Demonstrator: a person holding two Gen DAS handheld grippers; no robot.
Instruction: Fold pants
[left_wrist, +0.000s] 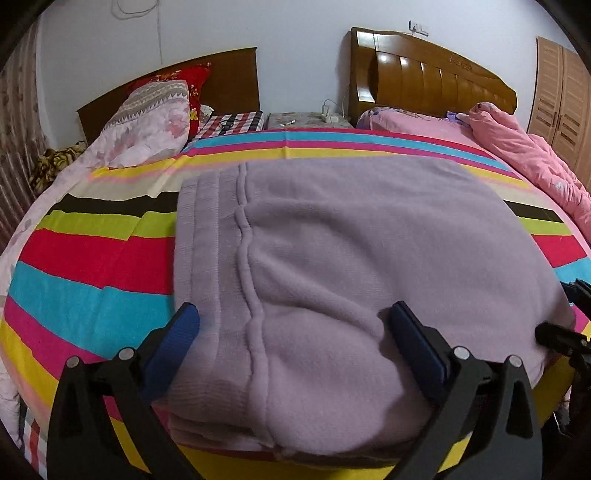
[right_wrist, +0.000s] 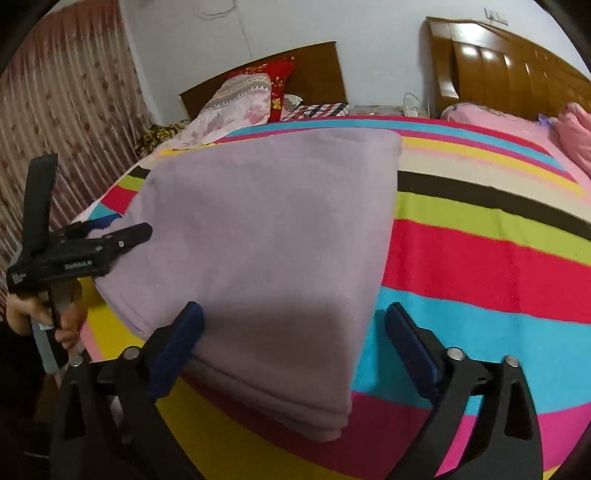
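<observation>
We find the pants (right_wrist: 258, 266) folded into a layered stack on the bed (right_wrist: 480, 258). Both the left claw (left_wrist: 295, 325) and right claw (right_wrist: 293, 325) stand open, gripping nothing. We judge folding nearly complete.

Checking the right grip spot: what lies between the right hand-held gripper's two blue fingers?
In the right wrist view, the near corner of the folded lilac fleece pants and bare striped bedspread lie between the open right hand-held gripper fingers.
</observation>
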